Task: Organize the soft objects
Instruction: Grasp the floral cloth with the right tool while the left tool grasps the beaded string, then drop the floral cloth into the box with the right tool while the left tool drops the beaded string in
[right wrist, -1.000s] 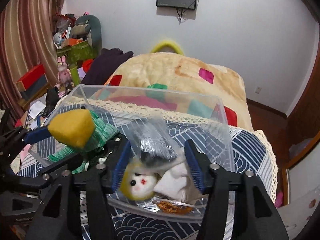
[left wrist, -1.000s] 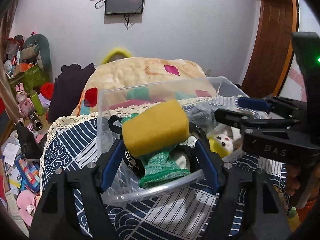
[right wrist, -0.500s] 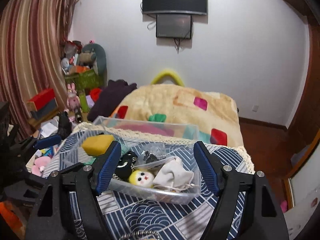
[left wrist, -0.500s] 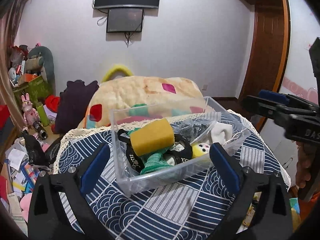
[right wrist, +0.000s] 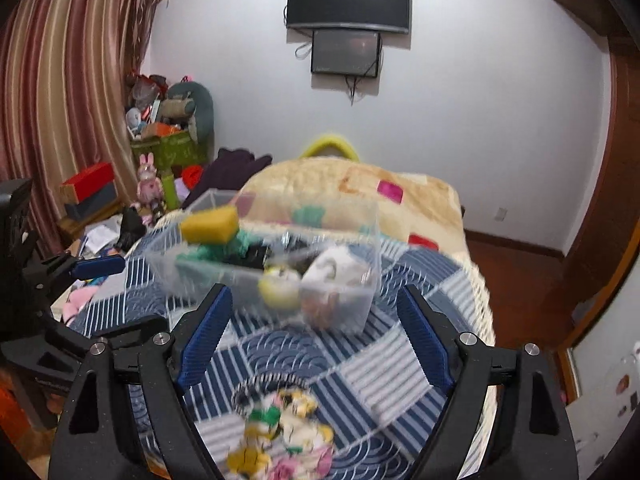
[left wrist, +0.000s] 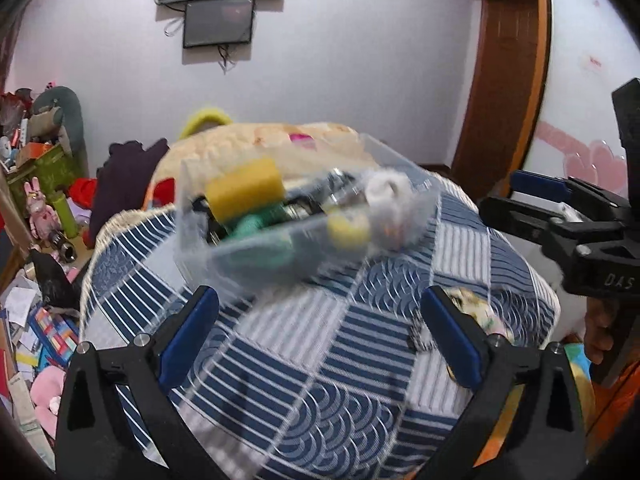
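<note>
Soft objects sit gathered in a clear plastic bin (right wrist: 280, 276) resting on the counter (right wrist: 384, 364), which is draped in a blue-and-white patterned cloth. Yellow sponge (right wrist: 210, 225) lies uppermost at the bin's left end, propped on a green knitted item (right wrist: 224, 245); a yellow-headed plush toy (right wrist: 280, 284) and a white pouch (right wrist: 334, 268) press against the near wall. Piling them in one open container keeps them together and reachable from above.

Left tongs (left wrist: 318, 338) and right tongs (right wrist: 316, 334) are both spread wide and pinch nothing; each hangs short of the bin, above the cloth. One floral fabric piece (right wrist: 280, 436) lies outside the bin on the near part of the counter, just below the right tongs; judged from this, it is the item yet to be put away.

Motion blur smears the bin and its contents in both views, so the dark items between sponge and pouch cannot be identified. In the left wrist view the floral piece is largely hidden behind the right-hand finger. Fisheye edges cut off the counter's near rim.
</note>
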